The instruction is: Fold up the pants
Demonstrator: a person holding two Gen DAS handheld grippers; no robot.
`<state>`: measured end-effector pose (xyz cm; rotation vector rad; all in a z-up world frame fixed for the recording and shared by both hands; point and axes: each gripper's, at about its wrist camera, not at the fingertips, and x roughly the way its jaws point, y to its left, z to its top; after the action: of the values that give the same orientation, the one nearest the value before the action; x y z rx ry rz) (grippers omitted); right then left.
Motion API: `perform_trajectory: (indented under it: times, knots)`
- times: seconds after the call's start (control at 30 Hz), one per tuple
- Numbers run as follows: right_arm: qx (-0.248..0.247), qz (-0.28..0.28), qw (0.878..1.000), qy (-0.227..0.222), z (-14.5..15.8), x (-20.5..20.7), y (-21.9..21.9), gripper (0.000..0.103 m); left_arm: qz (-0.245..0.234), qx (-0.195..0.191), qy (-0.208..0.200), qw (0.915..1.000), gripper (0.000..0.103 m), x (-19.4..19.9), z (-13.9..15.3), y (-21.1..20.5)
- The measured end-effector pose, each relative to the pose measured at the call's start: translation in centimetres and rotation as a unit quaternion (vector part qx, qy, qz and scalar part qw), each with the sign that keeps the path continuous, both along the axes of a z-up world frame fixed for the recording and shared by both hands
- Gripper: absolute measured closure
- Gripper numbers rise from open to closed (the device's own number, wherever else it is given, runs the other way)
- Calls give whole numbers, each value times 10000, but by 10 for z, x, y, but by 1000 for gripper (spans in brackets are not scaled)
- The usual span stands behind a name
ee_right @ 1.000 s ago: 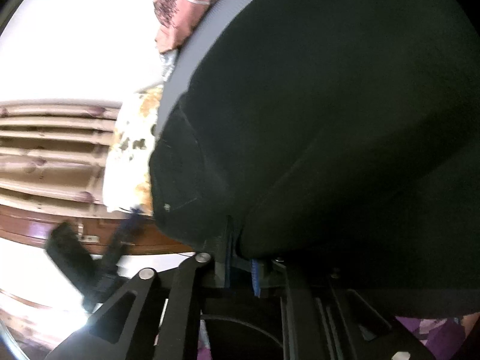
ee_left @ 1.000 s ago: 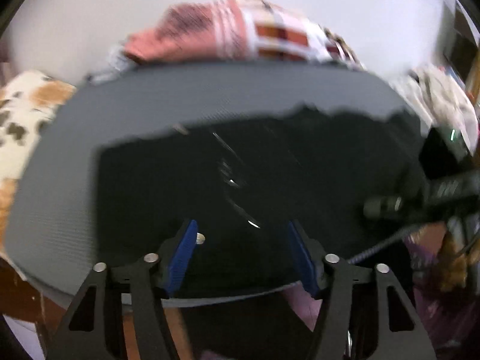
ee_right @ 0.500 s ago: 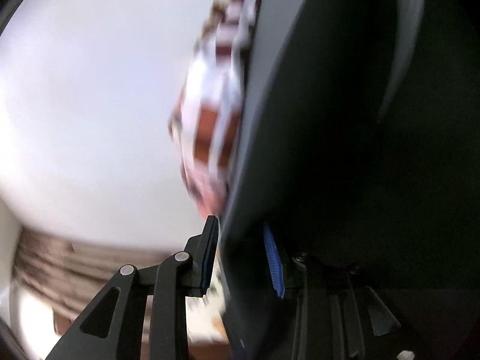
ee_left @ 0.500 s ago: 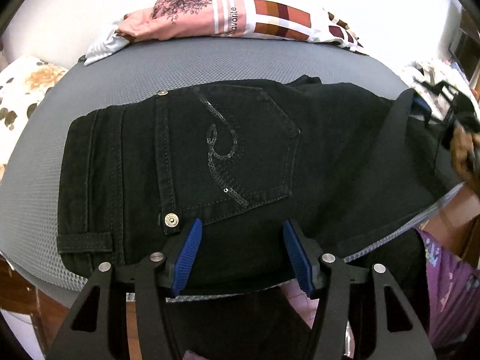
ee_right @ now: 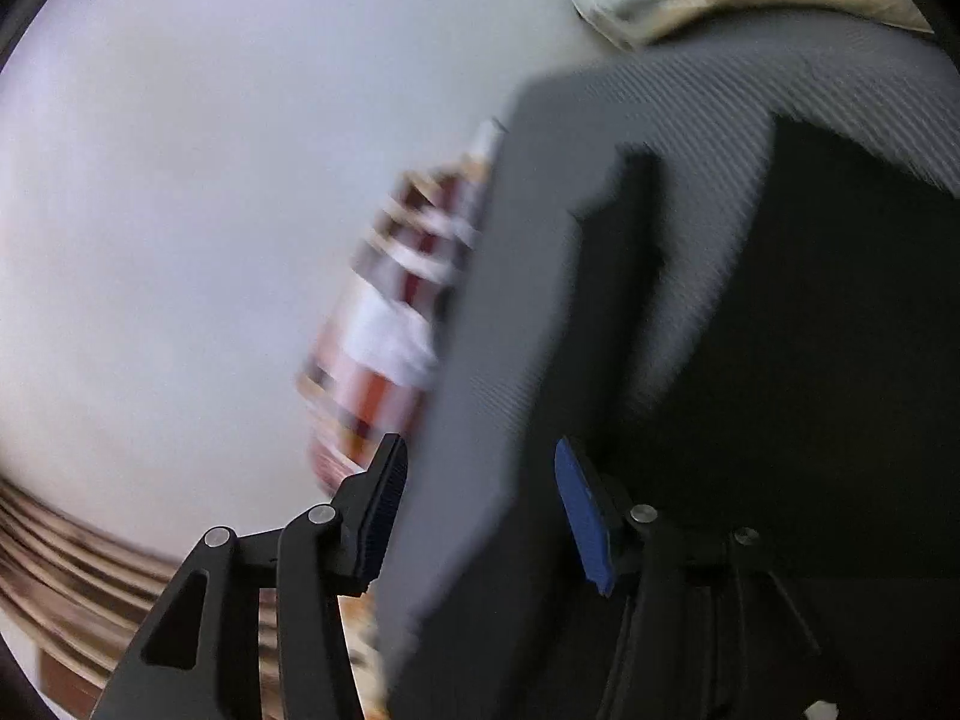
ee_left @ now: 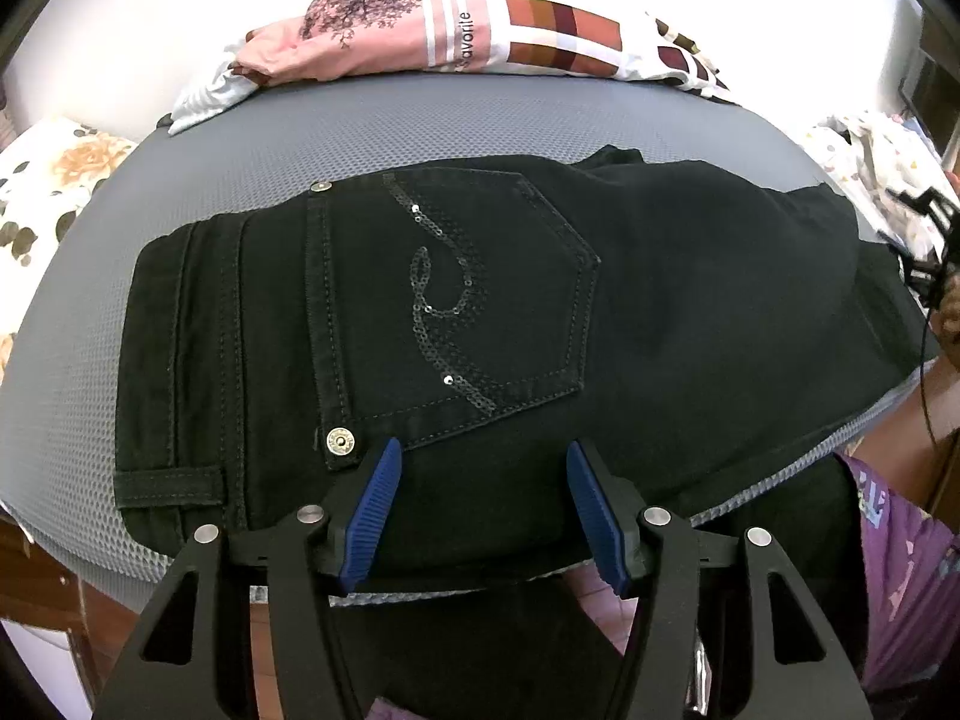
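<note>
Pants (ee_left: 480, 324), black, folded on grey pad (ee_left: 372, 138), pocket up, centre of left view. Left gripper (ee_left: 480, 510) spread at 6 o'clock, holding nothing. Right gripper (ee_right: 474, 504) opening, no cloth pinched. We smooth fold next, pressing flat.

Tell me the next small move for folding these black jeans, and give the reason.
Probably bring the right gripper back to the free leg end and pinch it. Its jaws are opening with no cloth between them, while the black jeans lie folded once on the grey mesh pad. The left gripper hovers open at the near edge.
</note>
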<state>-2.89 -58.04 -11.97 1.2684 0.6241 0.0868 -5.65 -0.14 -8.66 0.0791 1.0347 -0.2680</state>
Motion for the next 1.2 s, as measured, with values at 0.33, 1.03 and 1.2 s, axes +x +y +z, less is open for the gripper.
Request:
perform_trajectory:
  times: [0.33, 1.03, 1.2]
  knots:
    - [-1491, 272, 9816, 1158, -11, 57, 11, 79, -12, 44, -51, 10000, 41, -1, 0, -5]
    - [-696, 714, 9945, 326, -1, 115, 41, 71, -47, 101, 0, 9999, 28, 2, -3, -14]
    - [-737, 768, 9921, 665, -10, 113, 11, 71, -44, 105, -30, 9999, 26, 2, -3, -13]
